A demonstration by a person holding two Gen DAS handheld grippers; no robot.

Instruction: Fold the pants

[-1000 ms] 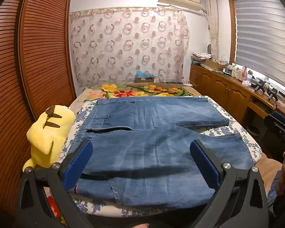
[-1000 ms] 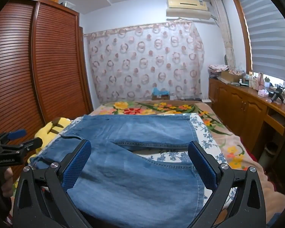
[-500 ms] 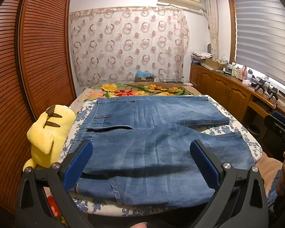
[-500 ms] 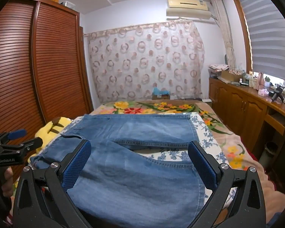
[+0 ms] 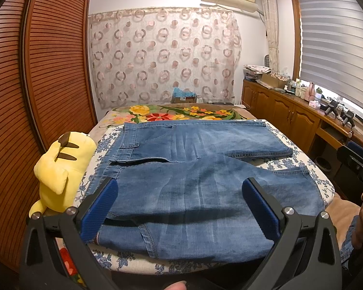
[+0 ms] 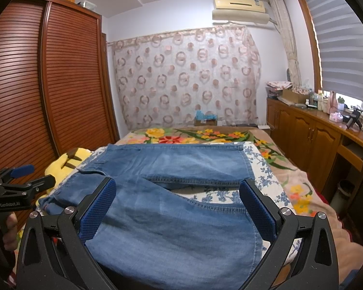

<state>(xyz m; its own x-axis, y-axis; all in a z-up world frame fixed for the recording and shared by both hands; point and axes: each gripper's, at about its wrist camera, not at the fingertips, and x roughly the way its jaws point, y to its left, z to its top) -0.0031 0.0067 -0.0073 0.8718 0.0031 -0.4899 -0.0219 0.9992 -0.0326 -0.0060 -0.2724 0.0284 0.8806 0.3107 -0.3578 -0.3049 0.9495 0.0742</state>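
Pants lie flat at 12 o'clock, beyond both grippers. Left gripper and right gripper: fingers spread wide, holding nothing.

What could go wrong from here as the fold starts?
Both grippers, left gripper and right gripper, are open above the jeans, holding nothing. The two legs splay apart, so a fold may come out uneven. The yellow plush toy lies against the jeans' waist end and may snag or get pushed.
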